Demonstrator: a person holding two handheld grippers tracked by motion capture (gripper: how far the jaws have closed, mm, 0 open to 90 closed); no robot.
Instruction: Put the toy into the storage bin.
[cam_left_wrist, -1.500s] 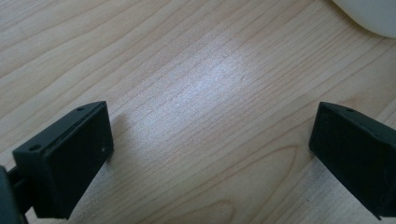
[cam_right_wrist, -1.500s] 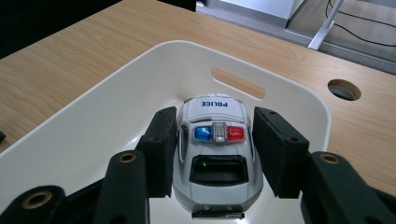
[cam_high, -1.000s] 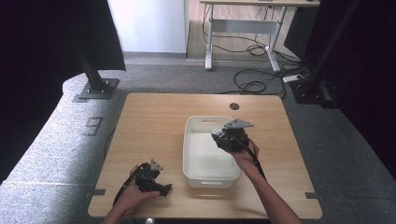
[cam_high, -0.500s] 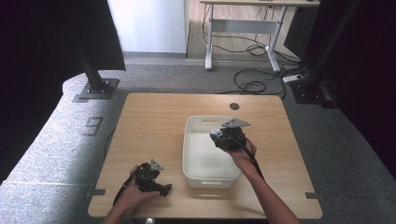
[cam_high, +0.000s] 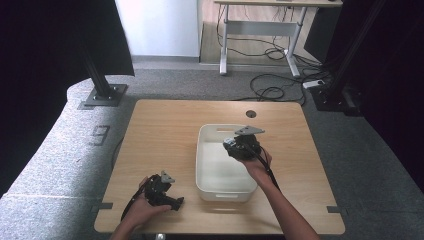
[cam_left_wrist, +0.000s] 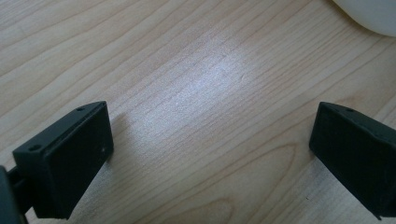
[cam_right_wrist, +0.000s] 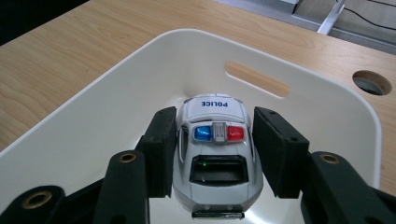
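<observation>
**Toy police car held inside white tub**

Right gripper (cam_right_wrist: 212, 154): black two-jaw tool, jaws closed onto the two sides of a small white-and-grey toy police car (cam_right_wrist: 215, 154) with a blue and red light bar and "POLICE" lettered across its roof end. The left jaw pad presses against the car's side; the right pad sits at the other side with a thin gap visible.

Car position: inside a white rectangular plastic tub (cam_right_wrist: 327, 93) with rounded corners and a slot handle in its far wall, toward the tub's far right part in the high view.

Left gripper (cam_high: 162, 190): lies on the light wooden tabletop (cam_high: 165, 130) near its front edge, left of the tub (cam_high: 210, 150); jaws wide apart, bare wood between them.

Right gripper (cam_high: 243, 148), high view: held over the tub's right side.
</observation>
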